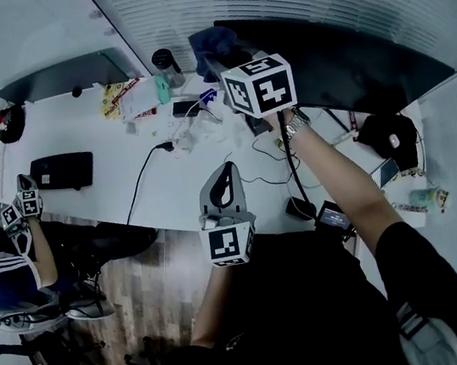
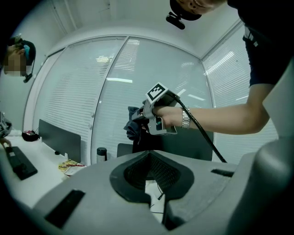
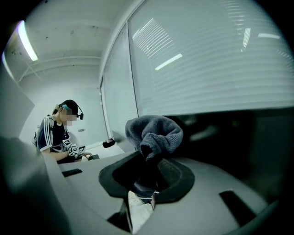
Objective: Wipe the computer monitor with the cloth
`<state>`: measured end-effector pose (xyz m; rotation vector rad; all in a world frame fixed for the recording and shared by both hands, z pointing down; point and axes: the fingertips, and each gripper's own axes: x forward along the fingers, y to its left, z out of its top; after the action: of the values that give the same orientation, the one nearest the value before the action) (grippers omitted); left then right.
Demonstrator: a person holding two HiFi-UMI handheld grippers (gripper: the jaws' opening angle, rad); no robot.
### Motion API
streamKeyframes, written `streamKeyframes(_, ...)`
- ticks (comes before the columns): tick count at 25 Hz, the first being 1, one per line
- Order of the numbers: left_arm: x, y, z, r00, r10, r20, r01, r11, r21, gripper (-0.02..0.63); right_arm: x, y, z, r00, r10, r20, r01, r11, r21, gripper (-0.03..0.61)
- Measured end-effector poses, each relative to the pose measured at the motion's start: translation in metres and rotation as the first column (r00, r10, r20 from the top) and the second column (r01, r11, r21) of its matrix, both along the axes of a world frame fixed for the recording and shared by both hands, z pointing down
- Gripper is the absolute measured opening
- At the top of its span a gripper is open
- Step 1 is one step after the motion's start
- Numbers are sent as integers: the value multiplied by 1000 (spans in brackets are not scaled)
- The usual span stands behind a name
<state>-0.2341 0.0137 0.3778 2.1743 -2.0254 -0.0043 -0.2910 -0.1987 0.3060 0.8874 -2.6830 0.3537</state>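
Observation:
The wide dark monitor [image 1: 355, 58] stands along the desk's back edge by the blinds. My right gripper [image 1: 238, 66] is raised in front of the monitor's left end and is shut on a bunched grey-blue cloth [image 1: 214, 45]. In the right gripper view the cloth [image 3: 155, 132] bulges out of my right gripper [image 3: 149, 176], close to the dark screen [image 3: 248, 142]. My left gripper [image 1: 226, 179] hangs low at the desk's near edge, pointing at the monitor, its jaws together with nothing in them. From my left gripper [image 2: 151, 179] I see the cloth [image 2: 134, 125] held against the monitor [image 2: 195, 149].
The white desk [image 1: 103, 201] carries cables, a dark cup [image 1: 166, 65], papers and a black keyboard [image 1: 62, 171]. A black cap [image 1: 386, 137] lies at the right end. A second person [image 1: 6, 273] with grippers sits at the left. Another monitor [image 1: 57, 77] stands further along.

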Motion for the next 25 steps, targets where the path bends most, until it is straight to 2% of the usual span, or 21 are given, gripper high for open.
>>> streamKeyframes(13,-1,1,-11,1000,-2,25,2,1000,26,6,15,6,-50,995,3,96,-10,997,74,81)
streamKeyframes(20,20,1,-20,999,29,44,-31,999,38,6,63,11,-66,989,37,143,-50,994,94,80)
streamKeyframes(25,50,-6,-30,997,72,40,-74,996,54,6,121,24,-68,986,51,161,-68,992,105,81)
